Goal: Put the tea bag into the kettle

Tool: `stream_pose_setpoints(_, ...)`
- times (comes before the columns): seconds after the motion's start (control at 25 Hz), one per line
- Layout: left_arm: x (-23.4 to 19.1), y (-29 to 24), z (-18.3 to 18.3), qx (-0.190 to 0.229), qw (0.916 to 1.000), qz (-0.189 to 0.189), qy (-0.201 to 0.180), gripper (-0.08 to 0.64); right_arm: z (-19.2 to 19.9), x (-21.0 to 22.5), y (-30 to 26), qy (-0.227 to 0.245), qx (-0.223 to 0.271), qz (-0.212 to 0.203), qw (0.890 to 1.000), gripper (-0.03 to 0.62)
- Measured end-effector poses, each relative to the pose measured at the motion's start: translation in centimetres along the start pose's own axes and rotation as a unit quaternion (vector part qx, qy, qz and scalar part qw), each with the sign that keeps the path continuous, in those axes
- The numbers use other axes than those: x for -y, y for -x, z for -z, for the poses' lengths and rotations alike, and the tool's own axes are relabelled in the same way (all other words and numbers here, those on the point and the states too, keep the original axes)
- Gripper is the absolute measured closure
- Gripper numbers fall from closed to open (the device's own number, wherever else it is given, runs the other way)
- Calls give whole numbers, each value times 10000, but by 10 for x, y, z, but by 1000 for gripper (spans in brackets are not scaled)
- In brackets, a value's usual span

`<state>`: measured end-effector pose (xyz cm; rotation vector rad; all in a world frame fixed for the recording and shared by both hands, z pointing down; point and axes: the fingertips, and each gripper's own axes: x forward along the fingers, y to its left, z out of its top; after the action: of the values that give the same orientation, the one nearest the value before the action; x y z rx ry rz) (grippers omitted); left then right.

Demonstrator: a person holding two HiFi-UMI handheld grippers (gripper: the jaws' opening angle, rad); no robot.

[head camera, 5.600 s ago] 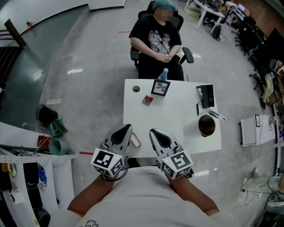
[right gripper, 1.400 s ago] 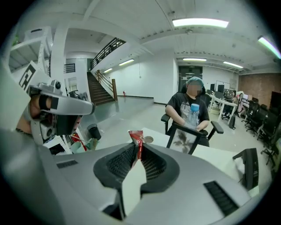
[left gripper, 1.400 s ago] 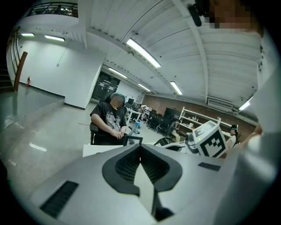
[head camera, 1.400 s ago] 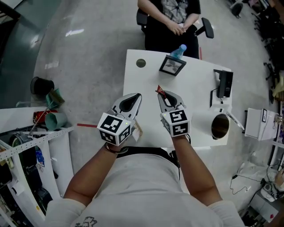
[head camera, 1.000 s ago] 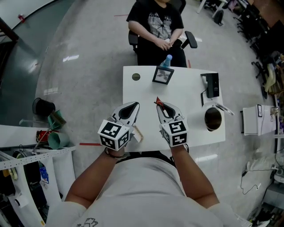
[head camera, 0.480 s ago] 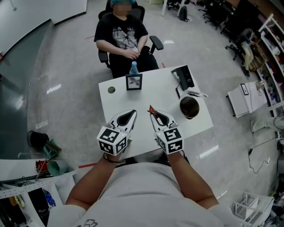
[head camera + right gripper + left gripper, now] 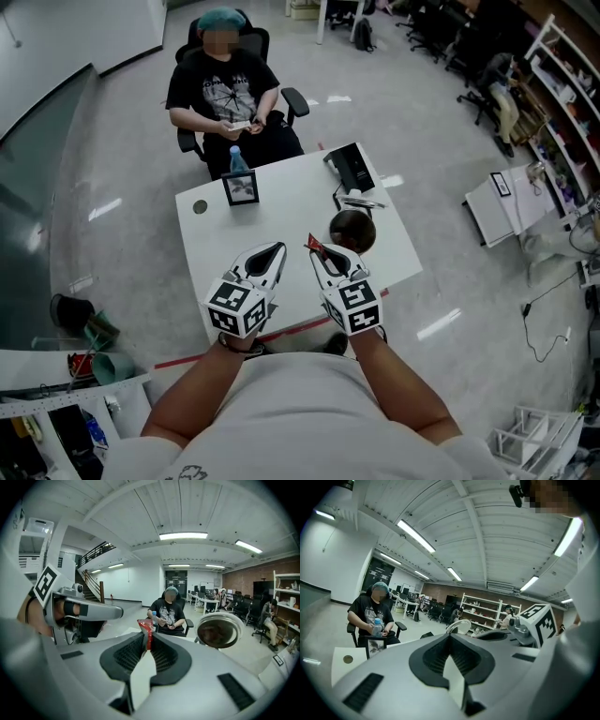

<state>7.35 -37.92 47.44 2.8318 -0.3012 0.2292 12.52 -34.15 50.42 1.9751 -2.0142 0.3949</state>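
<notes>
Right gripper view shows the right gripper (image 7: 148, 644) with jaws pinched on the red tea bag (image 7: 146, 626), over the white table (image 7: 281, 216) near the open kettle (image 7: 219, 630); the left gripper (image 7: 450, 637) jaws are closed together, empty.

Tea bag (image 7: 312, 247) off table (image 7: 281, 208), in right gripper (image 7: 318, 253), near kettle (image 7: 352, 231).

Red tea bag (image 7: 313, 247); kettle (image 7: 352, 232) seemingly open
</notes>
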Motion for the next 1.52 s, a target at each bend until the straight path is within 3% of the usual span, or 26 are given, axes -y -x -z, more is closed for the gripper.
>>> stream_pose_setpoints(0.4, 62, -70, -4, 122, 9992, -371, 44, 551, 13, 95, 50, 105, 75, -248, 9996, 538)
stream_pose_setpoints(0.68, 96, -100, 6, -24, 9987, -496, -58, 551, 22, 128, 73, 92, 137, -371, 9992, 538)
stream_pose_setpoints(1.52, 42, -144, 51, -696, 9969, -192, 314, 551, 58, 129, 6, -15, -560, -541, 9970, 537)
